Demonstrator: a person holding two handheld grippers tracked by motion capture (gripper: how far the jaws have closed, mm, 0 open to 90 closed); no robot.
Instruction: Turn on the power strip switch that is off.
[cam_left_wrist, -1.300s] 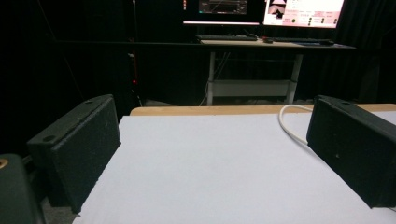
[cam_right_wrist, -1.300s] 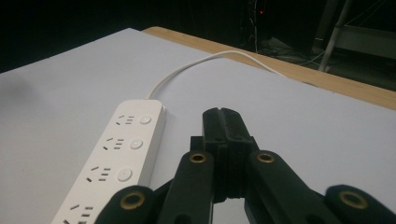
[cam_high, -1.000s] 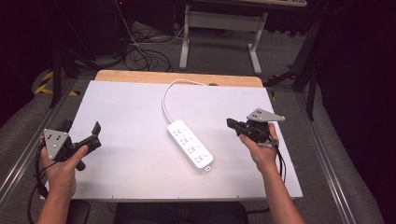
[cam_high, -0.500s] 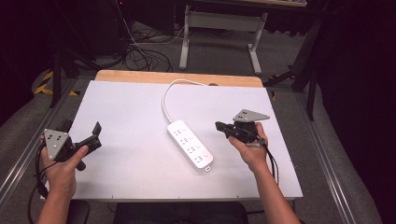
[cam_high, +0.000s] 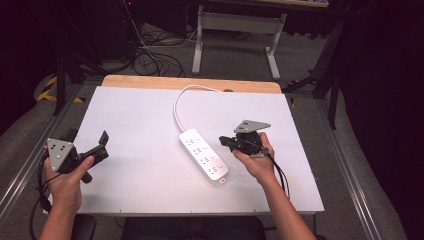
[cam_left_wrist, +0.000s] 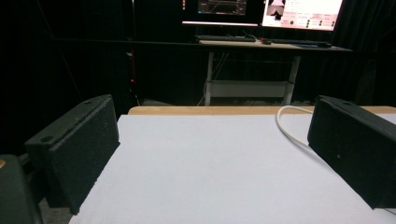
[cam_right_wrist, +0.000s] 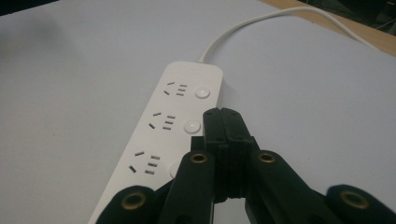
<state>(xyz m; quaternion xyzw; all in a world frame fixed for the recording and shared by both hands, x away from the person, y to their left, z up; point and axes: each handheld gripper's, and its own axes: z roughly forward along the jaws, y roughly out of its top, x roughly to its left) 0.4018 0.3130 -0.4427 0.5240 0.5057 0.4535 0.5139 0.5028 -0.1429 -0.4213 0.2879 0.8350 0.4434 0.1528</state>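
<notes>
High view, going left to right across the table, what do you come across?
Left hand-held gripper, jaws apart → white power strip lying at a slant on the white table, its cord looping toward the far edge → right hand-held gripper, jaws shut, just right of the strip.

power strip (cam_high: 203, 154): white, round white buttons, dark socket slots
cord (cam_high: 180, 102): white
table (cam_high: 130, 130): white top, light wood edge beyond the power strip
right gripper (cam_right_wrist: 224, 119): black, brass-coloured rivets
</notes>
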